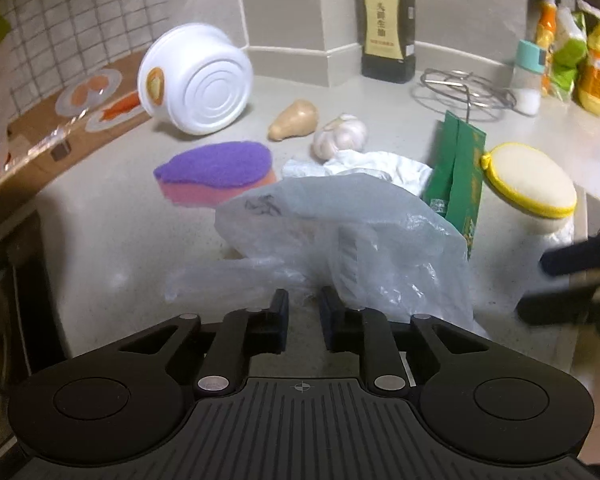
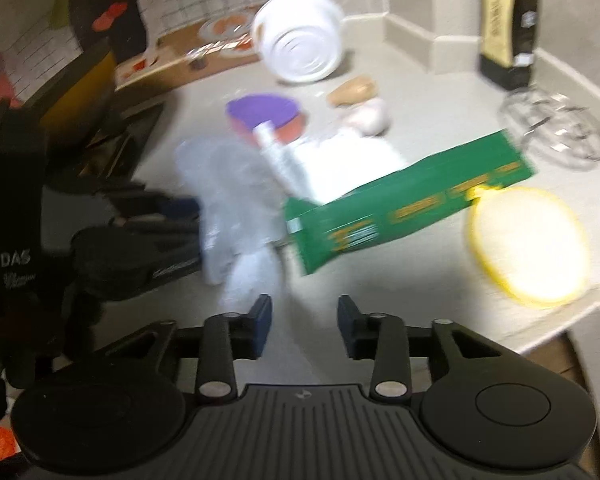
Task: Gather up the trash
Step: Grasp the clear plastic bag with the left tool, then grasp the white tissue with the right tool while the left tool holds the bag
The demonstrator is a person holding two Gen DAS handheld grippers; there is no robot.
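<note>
Lying crumpled on the pale countertop (image 1: 112,216), the clear plastic bag (image 1: 340,240) sits directly ahead of the left gripper (image 1: 303,314). Its jaws stand narrowly apart, and a fold of the bag drapes against the right-hand finger (image 1: 334,316), though whether any film is actually pinched between the pads is not clear. The near hem of the bag reaches right down to the fingertips.

Behind the bag lies crumpled white paper (image 1: 364,166), and a green carton (image 1: 456,172) leans just beside the bag's right edge. A purple and pink sponge (image 1: 216,170) rests to the left, with a garlic bulb (image 1: 342,136) and a white bowl (image 1: 198,80) on its side farther back. A round yellow-rimmed pad (image 1: 528,178) lies to the right.

From the right wrist view, which is blurred, the right gripper (image 2: 303,320) hangs with its jaws apart and nothing between them; the bag (image 2: 236,200) lies just ahead and to the left of it, and the green carton (image 2: 404,204) stretches across ahead.
</note>
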